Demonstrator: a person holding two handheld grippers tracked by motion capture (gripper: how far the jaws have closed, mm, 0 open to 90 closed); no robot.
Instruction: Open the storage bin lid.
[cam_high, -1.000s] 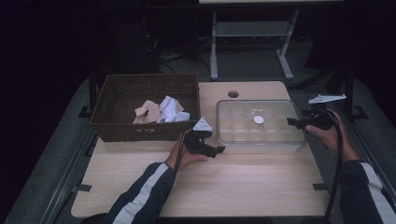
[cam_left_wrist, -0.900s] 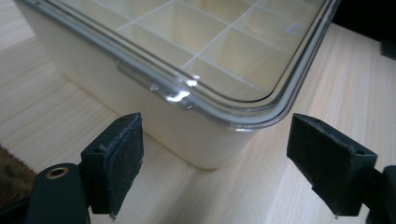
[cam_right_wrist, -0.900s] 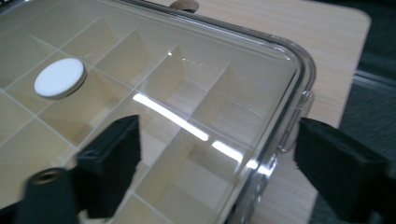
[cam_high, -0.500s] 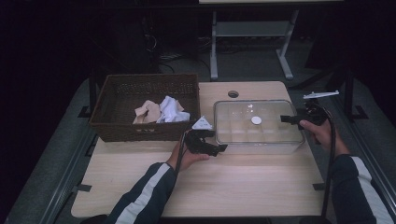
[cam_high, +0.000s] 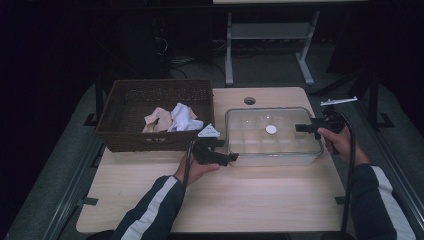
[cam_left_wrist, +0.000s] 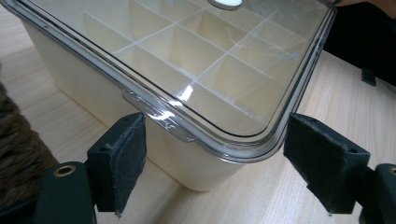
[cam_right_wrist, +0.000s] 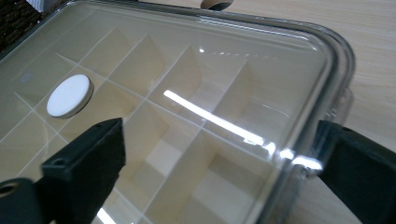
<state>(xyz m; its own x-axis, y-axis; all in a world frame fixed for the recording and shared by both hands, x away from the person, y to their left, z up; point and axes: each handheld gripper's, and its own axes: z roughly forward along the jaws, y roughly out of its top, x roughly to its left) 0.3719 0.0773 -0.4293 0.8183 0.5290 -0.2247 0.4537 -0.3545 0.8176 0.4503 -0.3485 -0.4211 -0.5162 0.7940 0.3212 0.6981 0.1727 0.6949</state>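
Note:
A cream box (cam_high: 260, 159) with inner dividers stands on the table under a clear lid (cam_high: 290, 120) that has a white round knob (cam_high: 270, 129). My left gripper (cam_high: 229, 159) is at the box's near left corner. In the left gripper view its jaws (cam_left_wrist: 215, 154) are open and straddle that corner (cam_left_wrist: 205, 163) without touching; they have just been closing slightly. My right gripper (cam_high: 301, 128) is at the box's right edge. Its jaws (cam_right_wrist: 219, 158) have just been opening and now stand open, one over the lid (cam_right_wrist: 187, 84), one outside the rim.
A dark wicker basket (cam_high: 150, 141) with crumpled light cloths (cam_high: 175, 119) stands left of the box, close to my left gripper. The pale wood table (cam_high: 250, 200) has a round hole (cam_high: 249, 100) behind the box. Table legs and cables lie beyond the far edge.
My right gripper has moved left and a little down, from beside the box to over its right edge. The left gripper has stayed at the near corner.

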